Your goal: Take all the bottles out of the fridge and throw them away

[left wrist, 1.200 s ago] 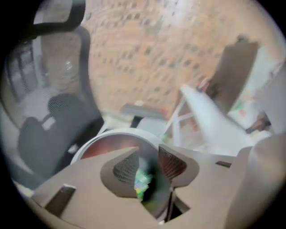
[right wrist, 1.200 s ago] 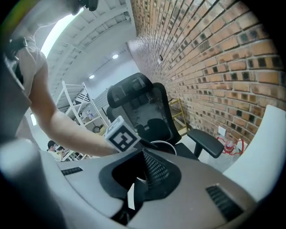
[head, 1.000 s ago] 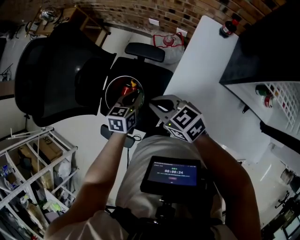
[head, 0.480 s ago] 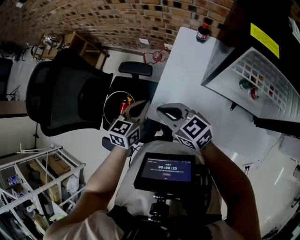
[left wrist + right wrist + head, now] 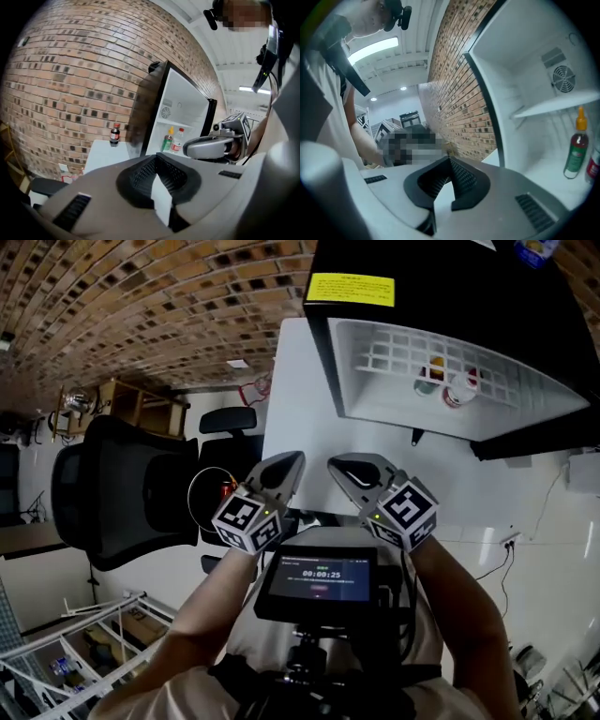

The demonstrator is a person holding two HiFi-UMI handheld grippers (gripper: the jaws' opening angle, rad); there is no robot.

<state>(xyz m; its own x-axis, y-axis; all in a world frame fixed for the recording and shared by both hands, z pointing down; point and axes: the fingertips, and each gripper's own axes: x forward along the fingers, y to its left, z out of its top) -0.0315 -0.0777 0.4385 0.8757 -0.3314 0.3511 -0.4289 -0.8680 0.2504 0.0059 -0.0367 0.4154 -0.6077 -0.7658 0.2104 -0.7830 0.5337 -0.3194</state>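
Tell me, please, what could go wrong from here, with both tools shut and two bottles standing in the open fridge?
The left tool and right tool are both shut; unopened, one would likely push a bottle over instead of gripping it.
The green bottle and the clear bottle stand close together in the fridge, so taking one may topple the other.
The bin sits beside the chair, away from the fridge; a dropped bottle could miss.

Red-labelled bottle [image 5: 595, 168] half beyond the right gripper view's right edge.
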